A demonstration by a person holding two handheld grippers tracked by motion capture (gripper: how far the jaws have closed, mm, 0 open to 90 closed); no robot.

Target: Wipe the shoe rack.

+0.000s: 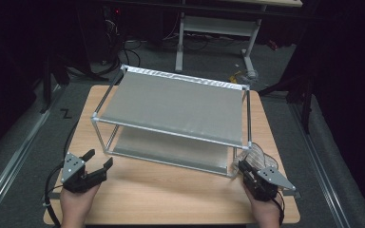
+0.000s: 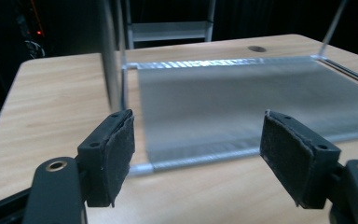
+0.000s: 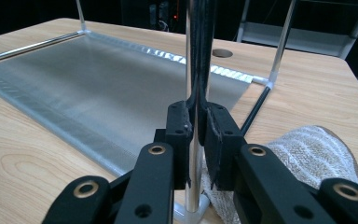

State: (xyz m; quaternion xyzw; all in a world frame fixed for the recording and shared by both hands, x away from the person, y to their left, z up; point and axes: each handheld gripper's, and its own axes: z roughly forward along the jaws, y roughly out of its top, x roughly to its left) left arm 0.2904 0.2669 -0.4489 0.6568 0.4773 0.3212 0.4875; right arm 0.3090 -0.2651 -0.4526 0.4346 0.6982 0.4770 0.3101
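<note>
Black padded jaws of the left gripper [image 1: 98, 160] stand wide and bare over the pale wood worktop [image 1: 171, 190], near the front left corner of the two-tier metal rack [image 1: 176, 107]. Beyond lie grey floor and dark room. Right gripper [image 1: 244, 168] pinches the rack's front right post [image 3: 193, 70], beside a grey cloth [image 3: 307, 144].

dim room, soft overhead glare
</note>
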